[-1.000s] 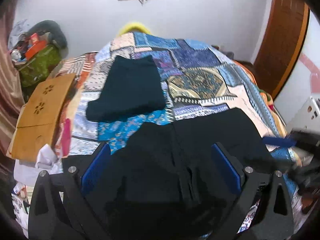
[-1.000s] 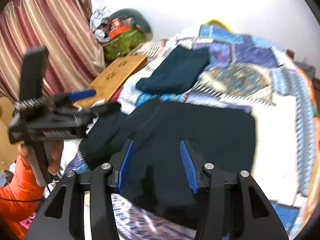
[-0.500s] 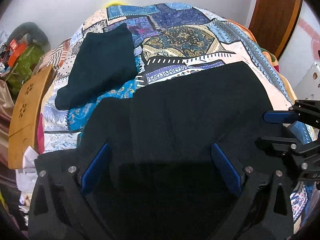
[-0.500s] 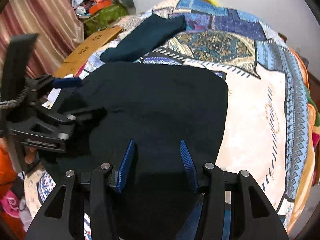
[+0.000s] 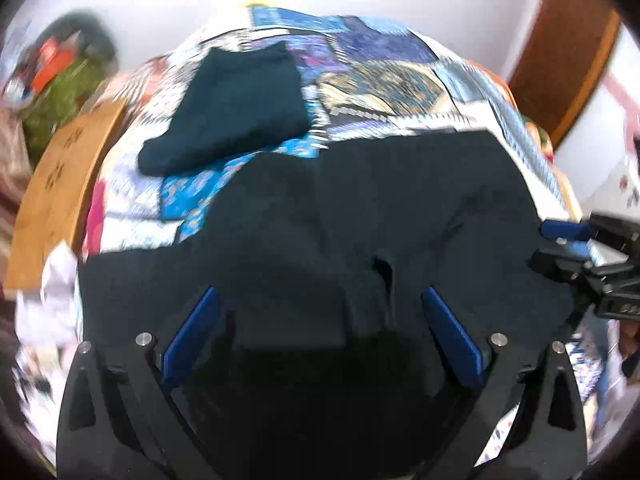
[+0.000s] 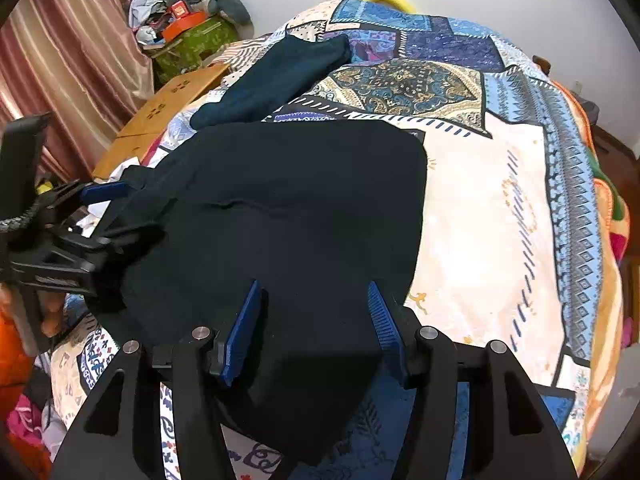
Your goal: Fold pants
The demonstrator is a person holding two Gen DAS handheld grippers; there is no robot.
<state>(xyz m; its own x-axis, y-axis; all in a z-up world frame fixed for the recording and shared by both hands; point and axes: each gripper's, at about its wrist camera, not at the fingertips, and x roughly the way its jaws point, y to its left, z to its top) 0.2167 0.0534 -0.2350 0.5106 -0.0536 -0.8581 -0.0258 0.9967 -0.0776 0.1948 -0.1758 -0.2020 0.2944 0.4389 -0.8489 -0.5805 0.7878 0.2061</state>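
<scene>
**Grippers over black pants on patchwork bedspread**

Right gripper [image 6: 314,300], jaws parted and just lately widening, blue pads [image 6: 244,330] standing clear either side of the near edge of the black pants [image 6: 288,200], pressing on nothing. Cloth lying loose between the two fingers, draped flat across the patchwork bedspread [image 6: 488,208]. Seen again at the right rim of the left wrist view [image 5: 568,246], blue pads held apart at the far side of the same garment [image 5: 360,208].

Left gripper [image 5: 318,312], jaws spread wide, blue pads [image 5: 192,336] well apart with dark fabric between them and untouched by either. Viewed from the right wrist camera [image 6: 100,212] at the left edge of the pants; whether cloth is caught there, hard to tell in the dark folds. Hand [image 6: 50,312] partly visible below that gripper, beside an orange sleeve [image 6: 12,344].

Pants spread in a broad dark sheet over the near half of the bed, one small crease across the middle. Further up the bedspread, apart from the pants, a folded dark teal garment [image 6: 276,76]. Beside the bed on the left, a wooden board with flower cut-outs [image 6: 168,100], a green bag heaped with clutter [image 6: 192,40], striped pink curtain [image 6: 72,48]. Brown wooden door [image 5: 560,52] at the right of a blurred left wrist view.
</scene>
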